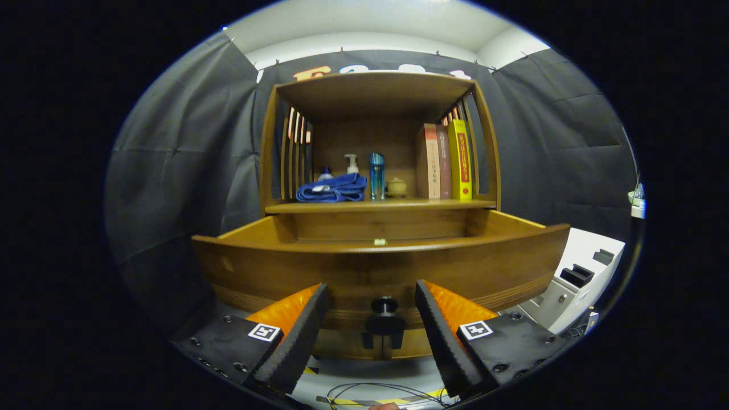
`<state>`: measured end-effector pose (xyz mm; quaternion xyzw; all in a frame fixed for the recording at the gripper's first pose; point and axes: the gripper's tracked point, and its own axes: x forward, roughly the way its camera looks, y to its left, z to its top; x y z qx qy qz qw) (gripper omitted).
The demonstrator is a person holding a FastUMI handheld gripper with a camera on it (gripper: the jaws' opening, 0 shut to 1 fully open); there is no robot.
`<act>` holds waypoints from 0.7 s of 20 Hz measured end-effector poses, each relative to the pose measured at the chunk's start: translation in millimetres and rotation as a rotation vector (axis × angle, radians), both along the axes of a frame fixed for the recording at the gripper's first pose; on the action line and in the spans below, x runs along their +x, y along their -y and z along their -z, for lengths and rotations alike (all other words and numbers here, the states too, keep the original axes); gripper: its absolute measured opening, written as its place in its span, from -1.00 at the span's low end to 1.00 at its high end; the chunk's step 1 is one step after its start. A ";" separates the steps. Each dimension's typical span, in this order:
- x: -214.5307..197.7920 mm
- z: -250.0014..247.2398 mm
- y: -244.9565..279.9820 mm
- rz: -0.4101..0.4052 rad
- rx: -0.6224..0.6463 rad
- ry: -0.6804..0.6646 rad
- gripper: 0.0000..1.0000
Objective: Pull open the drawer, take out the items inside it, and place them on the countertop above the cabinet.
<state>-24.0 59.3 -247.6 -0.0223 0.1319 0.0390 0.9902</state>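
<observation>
A wooden cabinet has its drawer [376, 267] pulled out toward me. Its front panel carries a dark round knob [385, 306] that sits between my fingers, a little beyond their tips. My gripper [371, 299] is open, with a gap on each side of the knob and nothing held. A small pale item [380, 242] peeks over the drawer's front rim; the drawer's inside is otherwise hidden by the panel. The countertop [381, 204] lies above the drawer.
On the countertop stand a folded blue cloth [333, 189], a pump bottle [351, 164], a blue bottle [376, 175], a small jar [397, 187] and three upright books [444, 162]. A white box [575, 279] sits at the right. Cables [387, 394] lie on the floor.
</observation>
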 end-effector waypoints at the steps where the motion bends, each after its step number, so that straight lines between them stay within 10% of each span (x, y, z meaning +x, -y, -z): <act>1: 4.4 -15.6 -0.4 -0.001 0.005 0.026 0.97; 14: 149.8 -168.7 -9.1 -0.043 -0.059 0.184 0.97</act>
